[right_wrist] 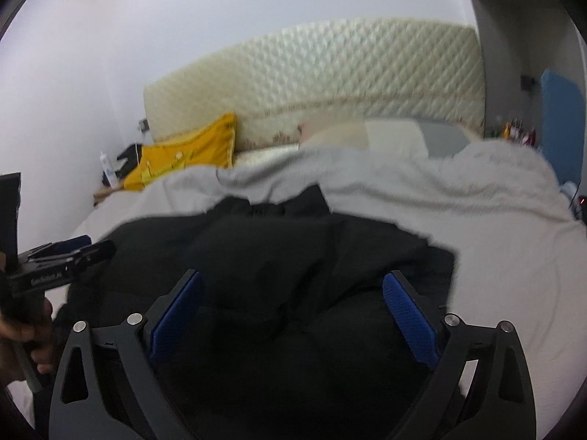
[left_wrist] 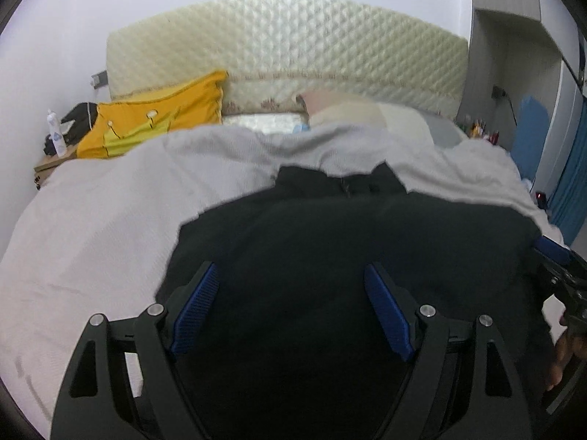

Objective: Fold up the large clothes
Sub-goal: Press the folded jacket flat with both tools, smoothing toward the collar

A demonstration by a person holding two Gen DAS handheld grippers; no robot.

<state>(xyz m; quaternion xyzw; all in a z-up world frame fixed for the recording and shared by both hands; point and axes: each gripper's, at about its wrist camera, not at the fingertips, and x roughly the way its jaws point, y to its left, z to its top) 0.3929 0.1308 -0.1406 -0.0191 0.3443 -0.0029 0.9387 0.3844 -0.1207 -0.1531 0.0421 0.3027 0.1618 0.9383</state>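
A large black garment (left_wrist: 330,242) lies spread on a bed covered with a light grey blanket (left_wrist: 91,220); its collar points toward the headboard. It also shows in the right wrist view (right_wrist: 279,256), rumpled. My left gripper (left_wrist: 291,275) is open, its blue pads wide apart just above the garment's left part. My right gripper (right_wrist: 291,282) is open above the garment's right part. The right gripper also shows at the right edge of the left wrist view (left_wrist: 550,253), and the left gripper at the left edge of the right wrist view (right_wrist: 69,247).
A quilted cream headboard (left_wrist: 286,44) stands at the back. A yellow pillow (left_wrist: 154,121) and pale pillows (left_wrist: 367,113) lie at the head of the bed. A bedside table (left_wrist: 47,165) with a bottle (left_wrist: 55,135) is at the left. Blue curtain (left_wrist: 572,183) at the right.
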